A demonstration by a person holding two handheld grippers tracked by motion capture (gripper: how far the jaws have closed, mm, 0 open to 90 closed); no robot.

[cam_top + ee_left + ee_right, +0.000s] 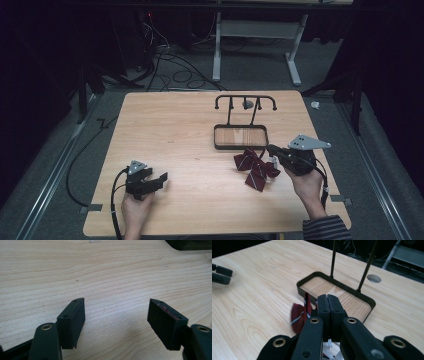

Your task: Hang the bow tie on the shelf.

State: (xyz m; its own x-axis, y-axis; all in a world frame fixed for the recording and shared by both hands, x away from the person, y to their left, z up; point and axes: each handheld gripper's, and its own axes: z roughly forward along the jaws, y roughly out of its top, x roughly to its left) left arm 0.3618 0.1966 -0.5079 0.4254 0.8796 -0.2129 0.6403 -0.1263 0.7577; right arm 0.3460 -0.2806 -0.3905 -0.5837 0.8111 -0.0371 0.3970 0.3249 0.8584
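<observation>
On the wooden tabletop (pixel 190 150), my right claw (pixel 272 150) pinched the red bow (pixel 256 169) lying just before the rack's tray (pixel 241 146), ready to lift it; my left claw (pixel 116 322) waited wide apart, empty.

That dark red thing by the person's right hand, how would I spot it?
Start at the wooden table and find the black metal stand with its shallow tray. Just in front of it lies the bow tie, at the right gripper. It is the one soft, dark red, striped thing there.
</observation>
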